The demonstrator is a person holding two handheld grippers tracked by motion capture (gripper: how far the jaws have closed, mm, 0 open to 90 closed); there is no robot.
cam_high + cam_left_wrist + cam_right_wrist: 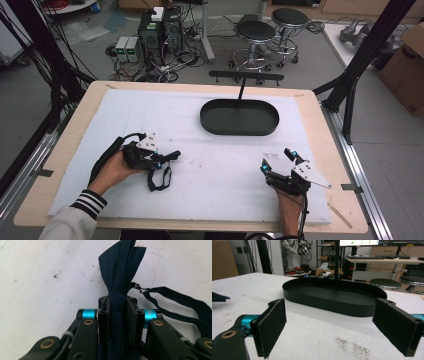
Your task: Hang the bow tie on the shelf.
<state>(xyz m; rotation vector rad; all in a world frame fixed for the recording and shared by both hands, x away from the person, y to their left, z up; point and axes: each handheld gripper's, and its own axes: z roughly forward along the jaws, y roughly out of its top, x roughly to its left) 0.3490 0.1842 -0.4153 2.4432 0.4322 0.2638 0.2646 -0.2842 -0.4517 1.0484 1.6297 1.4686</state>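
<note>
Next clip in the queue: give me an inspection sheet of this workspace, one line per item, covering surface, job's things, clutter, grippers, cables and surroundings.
Surface: white foam mat on a wooden table; grey specks and scuffs.
Job's things: navy bow tie with black strap clamped in the left gripper; black oval tray, empty, at far centre.
Clutter: nothing seen on the mat.
Grippers: left gripper shut on the bow tie, lying low on the mat; right gripper open, jaws wide apart, aimed at the tray.
Cables: black cable loops behind the left gripper; another runs off the near edge from the right.
Surroundings: two stools, computer towers, floor wiring, cardboard box.
</note>
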